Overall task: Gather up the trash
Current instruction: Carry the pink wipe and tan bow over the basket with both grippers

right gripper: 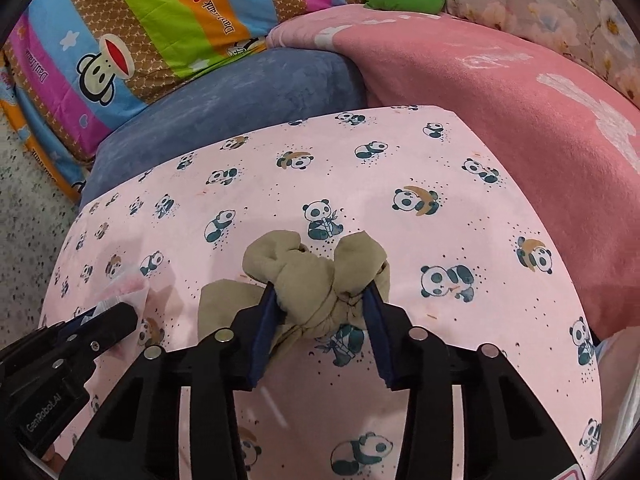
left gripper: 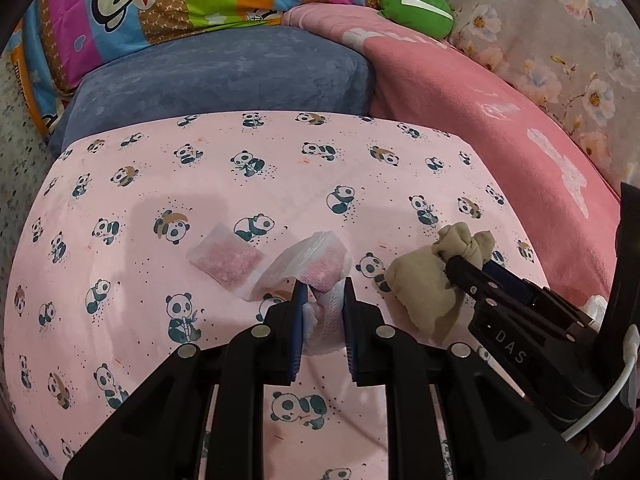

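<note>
Two grippers over a pink panda-print sheet [left gripper: 280,168], both pointing steeply down. Left gripper [left gripper: 323,292]: jaws nearly closed, pinching a clear plastic bag [left gripper: 316,256] with pink crumbs inside; bag's lower white part squeezed between the blue pads, its open mouth spreading up and away beyond the fingertips. Second small clear pouch [left gripper: 225,258], also with pink filling, flat on the sheet just left of and beyond the left jaws, touching or almost touching the held bag.

Right gripper [right gripper: 323,298]: jaws partly closed around a knotted beige cloth bundle [right gripper: 316,276]. Knot sitting between the blue pads, both pads against its sides; whether pressed firmly or merely touching, hard to tell. Two rounded ends of the knot poking up past the fingertips, the bundle's fuller body lying to the left of the left finger. Seen from the left wrist, same bundle [left gripper: 432,284] just right of the left jaws, right gripper's fingertips [left gripper: 464,266] at its tied neck.

Beyond both sets of jaws, at the sheet's far edge: blue-grey cushion [left gripper: 216,76]; behind it a striped cartoon-monkey quilt [left gripper: 132,8]. Far right of the jaws: pink blanket [left gripper: 500,120], green plush item [left gripper: 416,4], floral fabric [left gripper: 560,32].
</note>
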A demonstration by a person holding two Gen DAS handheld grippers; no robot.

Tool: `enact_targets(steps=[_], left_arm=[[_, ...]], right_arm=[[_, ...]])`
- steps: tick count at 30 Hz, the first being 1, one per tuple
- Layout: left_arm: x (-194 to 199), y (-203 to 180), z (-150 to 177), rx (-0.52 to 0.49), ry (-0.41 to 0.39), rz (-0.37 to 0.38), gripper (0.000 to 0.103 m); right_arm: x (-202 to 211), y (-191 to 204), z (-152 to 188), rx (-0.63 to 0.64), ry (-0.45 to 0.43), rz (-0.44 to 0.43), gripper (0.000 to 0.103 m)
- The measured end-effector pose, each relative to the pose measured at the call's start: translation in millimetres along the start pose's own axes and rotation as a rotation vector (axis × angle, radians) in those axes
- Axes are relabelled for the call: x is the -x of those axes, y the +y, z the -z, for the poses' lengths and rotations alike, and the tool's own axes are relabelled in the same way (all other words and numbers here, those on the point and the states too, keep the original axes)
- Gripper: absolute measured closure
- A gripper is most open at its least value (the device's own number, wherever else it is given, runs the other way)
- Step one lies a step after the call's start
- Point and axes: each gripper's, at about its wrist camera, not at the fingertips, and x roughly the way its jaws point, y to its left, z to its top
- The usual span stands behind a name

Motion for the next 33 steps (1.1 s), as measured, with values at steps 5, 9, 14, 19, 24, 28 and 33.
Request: enact_targets(steps=[5,9,14,19,24,28,33], left_arm=[[15.1,-20.5,5.8,-0.020,-0.011,0.020,0.086],[30.6,-44.8,11.8,-0.049,-0.027,0.041,0.086],[51.4,-87.0,20.9,-0.111,-0.048,0.073,0.086],[72.6,-131.4,33.3,-0.181,-0.072,0.115,0.086],[88.8,-175.0,46.1,-0.248,-0.084,0.159,0.086],[97.9,-205.8,55.0,-0.303,-0.092,0.184,0.086],[105.1,-241.8,66.4,-0.371,-0.093,0.206,0.086]], right_arm=[[27.4,-13.8,16.0,-0.041,-0.018,-0.022,0.078],[57.4,-25.4,30.4,-0.068,-0.058,-0.025,0.080],[105.6,-49.9,46.5,-0.104,-0.117,-0.026,0.080],[155.9,-80.2,63.8,-0.153,-0.177,-0.010,0.080],[196.2,-110.0,77.3,-0.196,-0.220,0.014,0.080],[226.4,-136.9,90.7,-0.236,-0.258,0.038,0.080],[253.5,-175.0,105.8,-0.290,-0.290,0.055,0.080]])
